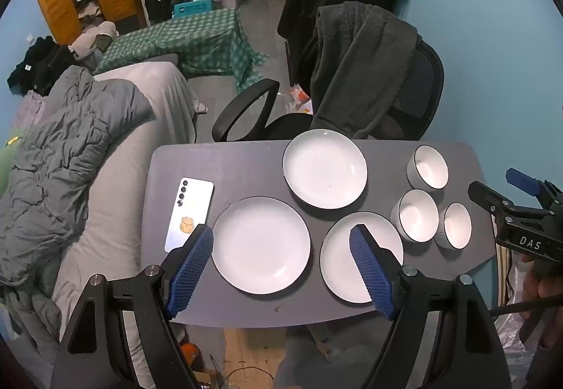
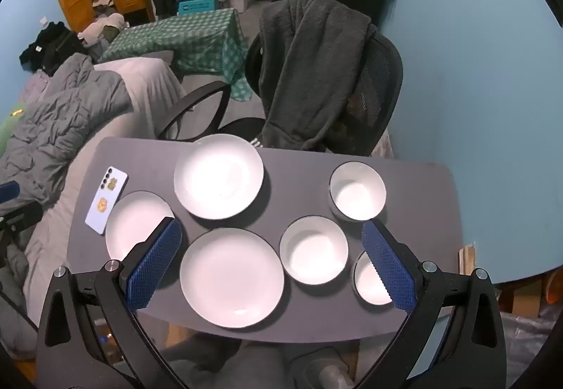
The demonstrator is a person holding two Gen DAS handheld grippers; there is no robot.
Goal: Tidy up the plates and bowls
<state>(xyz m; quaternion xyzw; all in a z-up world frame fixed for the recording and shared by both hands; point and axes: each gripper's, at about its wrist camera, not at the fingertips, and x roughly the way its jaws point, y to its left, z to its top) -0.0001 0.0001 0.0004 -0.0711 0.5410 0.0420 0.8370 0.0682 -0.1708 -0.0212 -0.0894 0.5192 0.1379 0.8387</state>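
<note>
Three white plates lie on the grey table: a far plate, a near left plate and a near right plate. Three white bowls stand to the right: a far bowl, a middle bowl and a near bowl. My left gripper is open and empty above the near plates. My right gripper is open and empty above the near right plate and the bowls; it also shows at the right edge of the left wrist view.
A white phone lies at the table's left side. A black office chair draped with a dark robe stands behind the table. A bed with grey covers is to the left. A blue wall is to the right.
</note>
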